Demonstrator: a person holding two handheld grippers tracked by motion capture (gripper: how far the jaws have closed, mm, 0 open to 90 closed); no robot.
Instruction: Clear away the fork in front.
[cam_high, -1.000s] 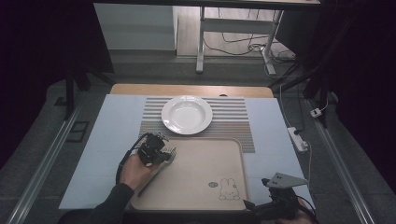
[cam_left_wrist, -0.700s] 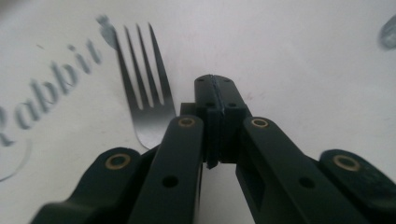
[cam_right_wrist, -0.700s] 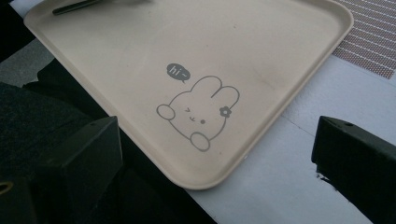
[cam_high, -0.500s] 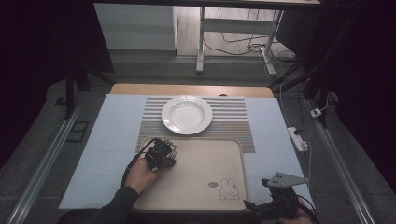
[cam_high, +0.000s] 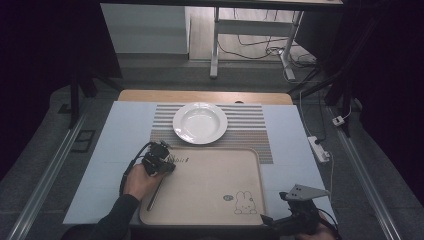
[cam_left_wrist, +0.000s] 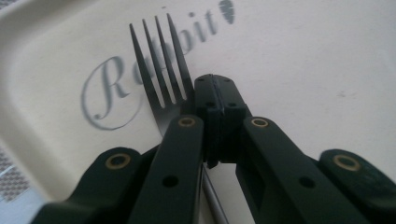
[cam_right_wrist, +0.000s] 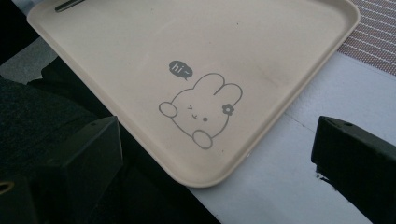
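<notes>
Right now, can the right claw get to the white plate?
Probably yes. The right claw sits open at the tray's near corner, and only the flat tray lies between it and the white plate.

My left gripper (cam_left_wrist: 215, 100) was black, its linked arms pinned with brass-ringed screws, a dark cable (cam_high: 131, 167) looping behind it. I wore a dark sleeve (cam_high: 112, 217). My right gripper (cam_right_wrist: 215, 158) carried a grey three-cornered plate (cam_high: 303, 192).

A staged recording lab rather than a home: beyond the fingers, a pale blue-topped table (cam_high: 115, 150) stands among dark curtains. Black cables (cam_high: 260, 50) sprawl on the floor past metal desk legs (cam_high: 215, 45), and a white power strip (cam_high: 319, 149) lies beside the table.
</notes>
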